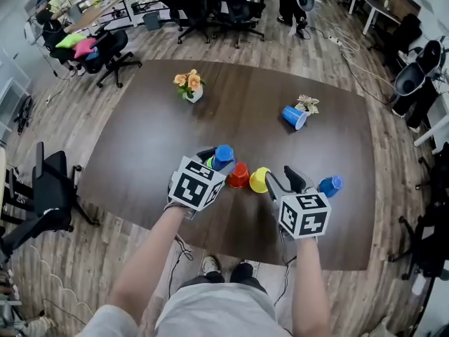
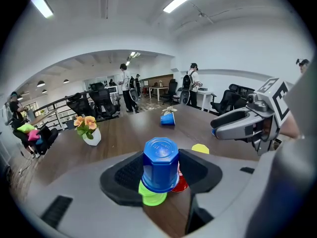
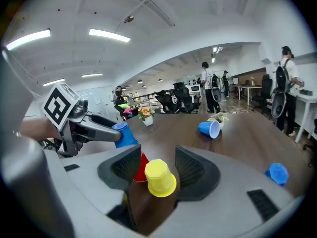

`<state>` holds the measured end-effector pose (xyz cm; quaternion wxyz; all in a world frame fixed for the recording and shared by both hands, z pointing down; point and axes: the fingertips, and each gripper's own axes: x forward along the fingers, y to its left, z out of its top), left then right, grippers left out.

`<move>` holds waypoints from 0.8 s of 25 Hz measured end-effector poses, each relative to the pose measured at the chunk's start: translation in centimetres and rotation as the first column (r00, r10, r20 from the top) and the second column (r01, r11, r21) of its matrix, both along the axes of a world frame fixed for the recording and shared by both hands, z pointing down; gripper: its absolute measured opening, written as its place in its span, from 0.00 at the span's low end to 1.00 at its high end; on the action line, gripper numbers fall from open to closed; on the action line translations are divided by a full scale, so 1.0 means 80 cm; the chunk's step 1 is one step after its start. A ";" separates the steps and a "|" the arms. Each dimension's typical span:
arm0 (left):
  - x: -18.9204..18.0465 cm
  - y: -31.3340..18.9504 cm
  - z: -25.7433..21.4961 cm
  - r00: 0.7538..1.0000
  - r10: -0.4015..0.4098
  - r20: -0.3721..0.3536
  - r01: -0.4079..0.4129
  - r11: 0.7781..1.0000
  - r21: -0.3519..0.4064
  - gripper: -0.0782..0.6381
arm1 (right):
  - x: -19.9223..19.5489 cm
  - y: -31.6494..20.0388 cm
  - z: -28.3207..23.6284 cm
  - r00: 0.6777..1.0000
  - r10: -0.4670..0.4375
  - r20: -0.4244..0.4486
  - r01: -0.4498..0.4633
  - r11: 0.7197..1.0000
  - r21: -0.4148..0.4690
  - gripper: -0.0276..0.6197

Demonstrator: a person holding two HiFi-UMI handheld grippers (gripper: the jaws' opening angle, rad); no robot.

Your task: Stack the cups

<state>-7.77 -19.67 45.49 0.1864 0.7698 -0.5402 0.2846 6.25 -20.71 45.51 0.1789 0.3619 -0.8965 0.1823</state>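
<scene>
On the dark wood-grain table (image 1: 140, 146), near its six o'clock edge, our left gripper (image 2: 162, 171) clamps an upturned blue cup (image 2: 160, 155). It is smooth plastic with a faceted base, and it is just over a lime-green cup (image 2: 151, 197). At its three o'clock we see a glossy red cup (image 1: 239, 175). Next, an inverted yellow cup (image 3: 159, 176) stands between the wide-spread, ribbed pads of our right gripper (image 3: 158, 168), not squeezed. At one o'clock from it, another blue cup (image 1: 295, 116) lies on its side.
</scene>
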 end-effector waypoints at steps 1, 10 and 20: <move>0.000 0.000 0.000 1.000 -0.001 -0.004 0.001 1.000 0.003 0.42 | 0.001 0.001 0.000 1.000 0.004 -0.001 -0.004 1.000 -0.001 0.38; -0.001 0.005 -0.011 1.000 0.008 -0.010 -0.008 0.999 0.037 0.45 | 0.004 0.010 -0.007 0.999 0.037 0.008 -0.037 0.999 0.012 0.38; 0.017 0.010 -0.061 0.999 0.045 -0.004 -0.044 0.989 0.140 0.48 | 0.034 0.019 -0.019 0.994 0.108 0.008 -0.108 0.993 0.036 0.38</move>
